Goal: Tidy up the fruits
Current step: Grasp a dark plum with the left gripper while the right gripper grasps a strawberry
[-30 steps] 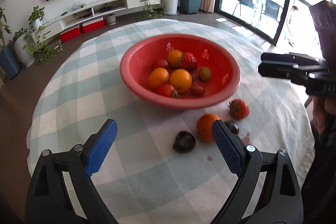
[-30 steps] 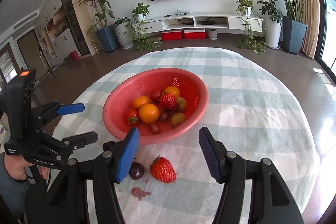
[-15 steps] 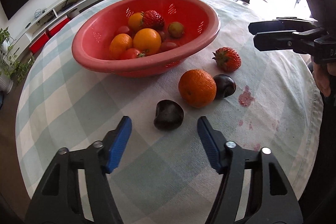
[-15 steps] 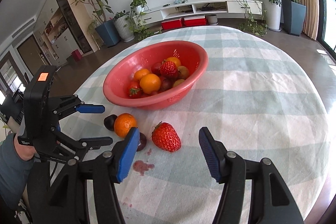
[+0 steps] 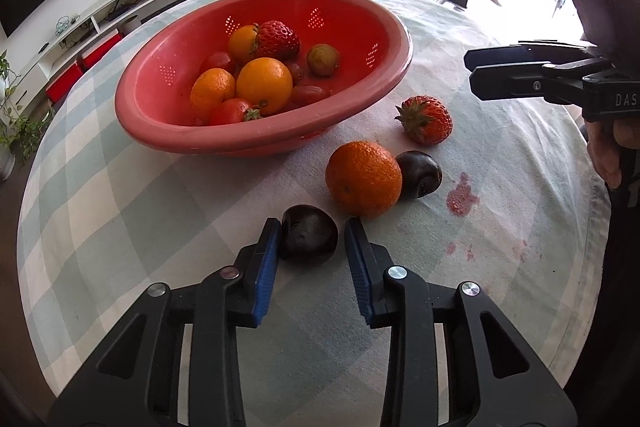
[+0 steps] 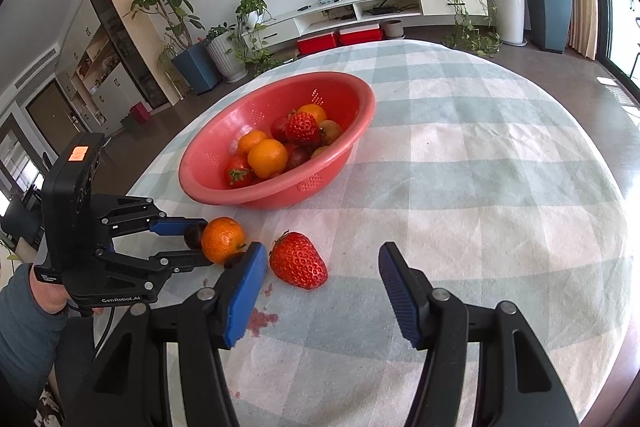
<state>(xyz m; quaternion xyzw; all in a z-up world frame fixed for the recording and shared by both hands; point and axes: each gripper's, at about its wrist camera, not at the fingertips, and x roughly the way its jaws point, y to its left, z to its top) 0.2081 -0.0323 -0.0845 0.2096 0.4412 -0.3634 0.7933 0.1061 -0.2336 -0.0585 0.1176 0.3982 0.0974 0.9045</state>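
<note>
Fruits: left wrist view shows the red colander (image 5: 384,83) already holding several, while four remain on the bench (image 5: 120,227). The left hand-held gripper (image 5: 310,241) is pinching a dark plum (image 5: 308,237); an orange (image 5: 362,179), second plum (image 5: 420,173) and strawberry (image 5: 426,121) wait. Right wrist view: the right hand-held gripper (image 6: 320,269) is spread, empty, near the strawberry.

Your round checked-cloth table (image 5: 120,211) carried a red plastic colander (image 5: 384,83), and near its edge a loose orange (image 5: 363,179), strawberry (image 5: 426,119) and two dark plums (image 5: 310,233).
</note>
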